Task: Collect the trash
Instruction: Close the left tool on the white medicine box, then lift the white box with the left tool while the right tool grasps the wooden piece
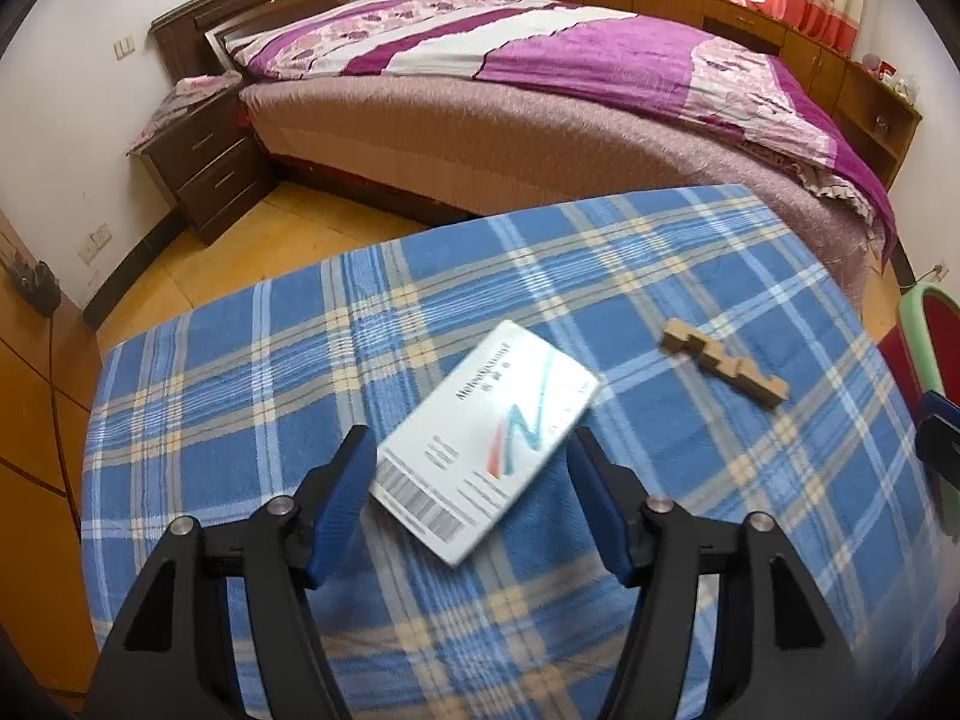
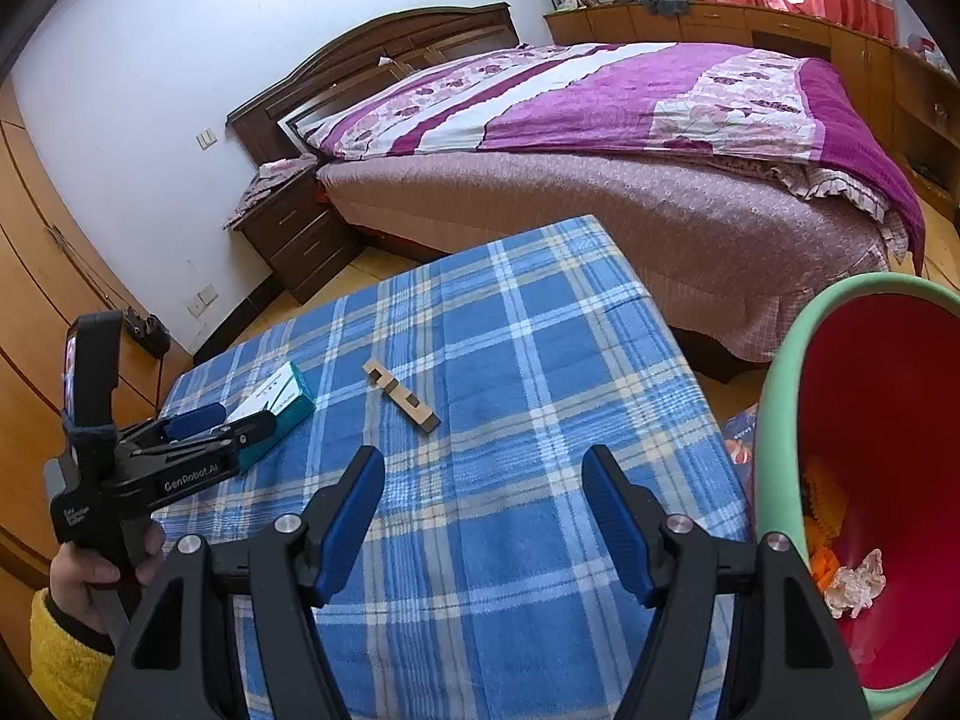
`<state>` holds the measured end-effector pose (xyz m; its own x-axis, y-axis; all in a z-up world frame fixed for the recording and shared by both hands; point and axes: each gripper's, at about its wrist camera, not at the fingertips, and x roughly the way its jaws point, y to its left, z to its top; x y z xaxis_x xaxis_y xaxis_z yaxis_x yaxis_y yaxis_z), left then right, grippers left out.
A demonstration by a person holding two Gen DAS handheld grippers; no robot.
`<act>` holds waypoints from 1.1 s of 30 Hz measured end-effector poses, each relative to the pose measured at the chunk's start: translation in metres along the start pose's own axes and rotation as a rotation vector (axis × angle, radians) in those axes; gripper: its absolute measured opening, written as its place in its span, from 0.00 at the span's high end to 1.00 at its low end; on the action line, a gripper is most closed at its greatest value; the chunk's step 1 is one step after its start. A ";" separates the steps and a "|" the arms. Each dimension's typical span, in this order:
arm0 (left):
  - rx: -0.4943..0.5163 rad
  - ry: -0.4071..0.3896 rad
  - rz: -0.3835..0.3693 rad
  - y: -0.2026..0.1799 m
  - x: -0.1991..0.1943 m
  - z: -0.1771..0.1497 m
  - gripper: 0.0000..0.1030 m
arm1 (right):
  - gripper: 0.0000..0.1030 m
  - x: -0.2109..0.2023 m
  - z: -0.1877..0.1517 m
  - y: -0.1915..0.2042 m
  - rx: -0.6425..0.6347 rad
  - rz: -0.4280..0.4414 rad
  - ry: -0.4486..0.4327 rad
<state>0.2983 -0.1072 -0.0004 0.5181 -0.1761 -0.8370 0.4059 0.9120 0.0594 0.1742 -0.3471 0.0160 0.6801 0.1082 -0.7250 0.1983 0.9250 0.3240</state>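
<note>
A white and teal medicine box (image 1: 489, 441) lies on the blue plaid table cloth (image 1: 240, 372). My left gripper (image 1: 471, 450) is open, its jaws on either side of the box's near end without closing on it; the right wrist view shows it around the box (image 2: 273, 399) too. A notched wooden piece (image 1: 723, 369) lies to the box's right, also seen from the right wrist (image 2: 401, 396). My right gripper (image 2: 483, 468) is open and empty above the cloth. A red bin with a green rim (image 2: 774, 420) stands at the table's right side, holding crumpled paper (image 2: 855, 585) and orange scraps.
A large bed with a purple cover (image 1: 600, 96) stands beyond the table. A dark wooden nightstand (image 1: 210, 168) is left of the bed. Wooden cabinets (image 2: 810, 30) line the far wall under red curtains. The floor is yellow-orange (image 1: 240, 252).
</note>
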 end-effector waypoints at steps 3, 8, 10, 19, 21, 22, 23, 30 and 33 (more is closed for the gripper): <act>0.008 0.001 0.033 0.003 0.007 0.002 0.34 | 0.31 0.006 0.001 0.003 -0.008 -0.002 0.010; -0.039 0.039 0.003 0.012 0.021 0.002 0.33 | 0.31 0.018 0.005 0.007 -0.028 0.000 0.018; -0.077 0.041 -0.020 0.017 0.022 0.002 0.33 | 0.31 0.024 0.007 0.009 -0.037 -0.002 0.026; -0.144 0.015 -0.021 0.023 0.014 -0.010 0.37 | 0.31 0.059 0.016 0.025 -0.119 -0.004 0.054; -0.172 0.004 -0.024 0.024 0.008 -0.016 0.37 | 0.32 0.066 0.018 0.029 -0.135 -0.009 0.058; -0.180 -0.001 -0.023 0.024 0.005 -0.018 0.37 | 0.33 0.070 0.018 0.032 -0.146 -0.010 0.060; -0.192 -0.007 -0.023 0.024 0.002 -0.021 0.37 | 0.37 0.074 0.019 0.034 -0.157 -0.012 0.064; -0.265 -0.001 -0.051 0.026 -0.009 -0.034 0.37 | 0.57 0.089 0.019 0.050 -0.218 -0.015 0.073; -0.287 -0.009 -0.060 0.025 -0.012 -0.038 0.37 | 0.79 0.091 0.015 0.056 -0.269 -0.043 0.070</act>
<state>0.2729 -0.0684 -0.0094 0.5070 -0.2354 -0.8292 0.2074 0.9670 -0.1477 0.2576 -0.2909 -0.0224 0.6226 0.0826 -0.7781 0.0253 0.9918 0.1255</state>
